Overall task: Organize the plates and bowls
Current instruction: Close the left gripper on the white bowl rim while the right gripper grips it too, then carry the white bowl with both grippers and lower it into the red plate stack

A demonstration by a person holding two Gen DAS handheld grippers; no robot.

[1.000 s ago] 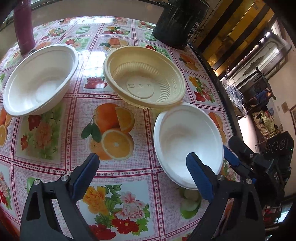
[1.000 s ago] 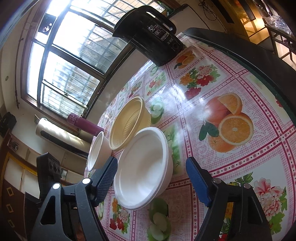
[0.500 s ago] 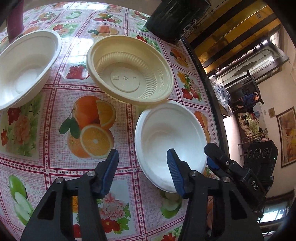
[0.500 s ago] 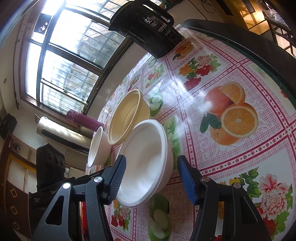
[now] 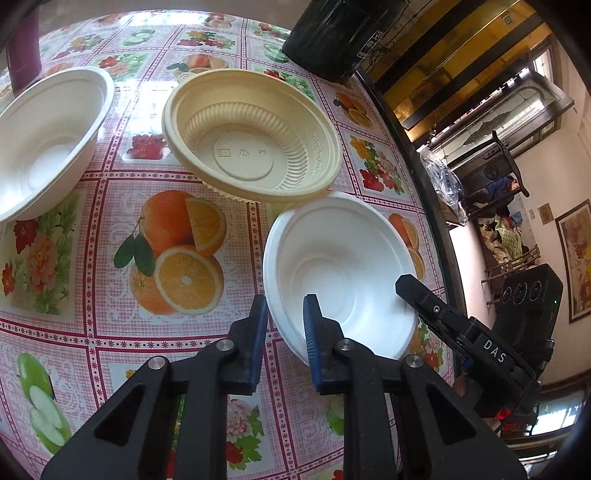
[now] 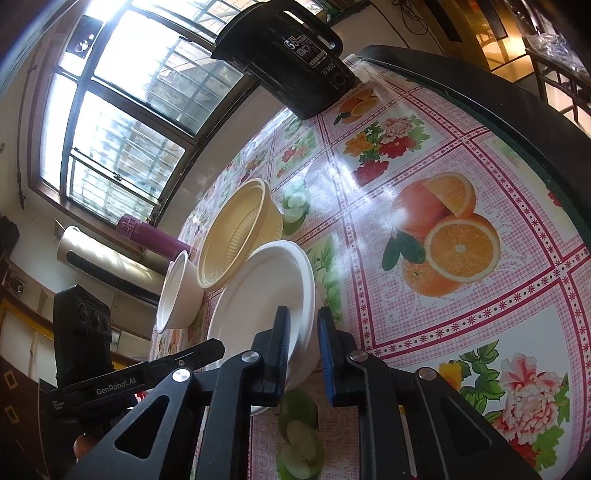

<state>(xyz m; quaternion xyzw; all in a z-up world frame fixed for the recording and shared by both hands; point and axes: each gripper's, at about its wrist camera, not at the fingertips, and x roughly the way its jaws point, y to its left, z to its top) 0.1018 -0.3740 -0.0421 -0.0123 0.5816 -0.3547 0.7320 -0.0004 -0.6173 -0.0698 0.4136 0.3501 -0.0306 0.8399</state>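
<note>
A white bowl [image 5: 343, 266] sits near the table's right edge; it also shows in the right wrist view [image 6: 258, 299]. My left gripper [image 5: 285, 325] is shut on its near left rim, one pad inside, one outside. My right gripper [image 6: 301, 339] is shut on the opposite rim of the same bowl. A cream ribbed bowl [image 5: 251, 136] sits just behind it, its rim overlapping the white bowl's edge; it shows in the right wrist view too [image 6: 236, 236]. A second white bowl [image 5: 48, 140] sits at the far left, also seen in the right wrist view [image 6: 177, 291].
A black appliance [image 5: 340, 33] stands at the table's far edge, also in the right wrist view [image 6: 291, 55]. A maroon bottle [image 5: 22, 51] stands behind the left bowl. The fruit-patterned tablecloth [image 5: 110, 295] covers the table. The table's dark edge [image 6: 517, 122] curves along the right.
Both grippers have closed from wide open onto the rim of the near white bowl and moved in closer to it.
</note>
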